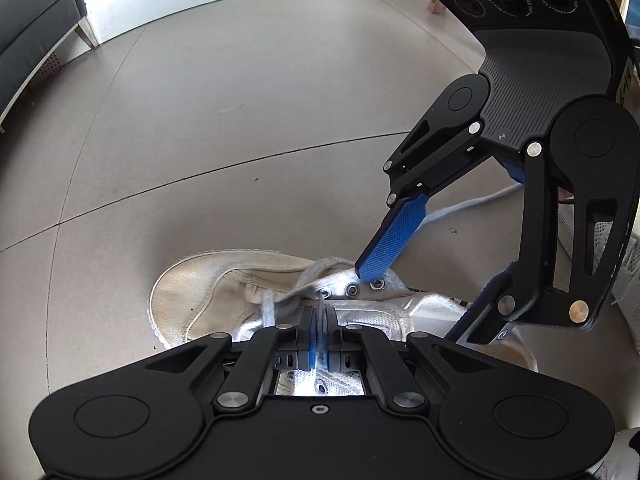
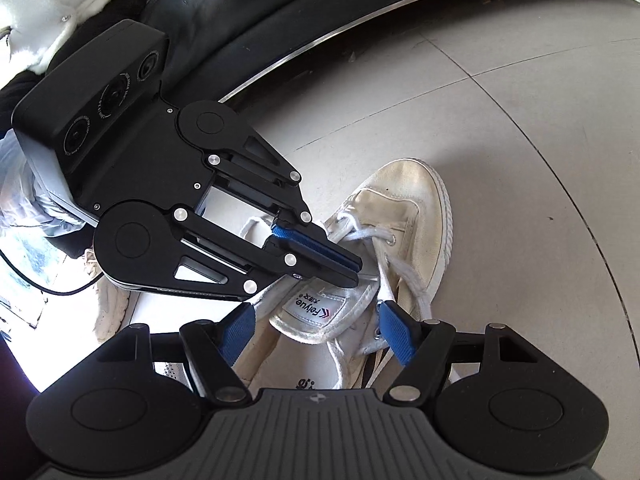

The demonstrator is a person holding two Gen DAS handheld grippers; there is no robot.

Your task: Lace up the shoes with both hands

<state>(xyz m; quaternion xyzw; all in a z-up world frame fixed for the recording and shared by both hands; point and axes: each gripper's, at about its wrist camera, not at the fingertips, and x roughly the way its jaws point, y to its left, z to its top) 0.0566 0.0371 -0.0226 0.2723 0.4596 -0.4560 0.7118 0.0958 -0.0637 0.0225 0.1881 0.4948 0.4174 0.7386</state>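
A cream canvas shoe (image 1: 208, 292) lies on the tiled floor with its toe pointing away, white lace (image 1: 276, 300) loosely threaded through the front eyelets. My left gripper (image 1: 319, 320) is shut over the tongue, with a strand of the lace pinched between its blue pads. In the right wrist view the left gripper (image 2: 356, 268) points down at the eyelet rows of the shoe (image 2: 412, 216). My right gripper (image 2: 316, 324) is open and straddles the shoe's labelled tongue (image 2: 316, 306). One of its fingertips (image 1: 370, 274) rests by a metal eyelet (image 1: 376, 284); nothing is held.
A grey sofa (image 1: 28, 20) stands at the far left, and a dark sofa base with a chrome strip (image 2: 320, 40) curves behind the shoe. A second pale shoe (image 2: 108, 308) and a thin black cable (image 2: 60, 291) lie to the left. A person's white sleeve (image 2: 40, 4) shows at top left.
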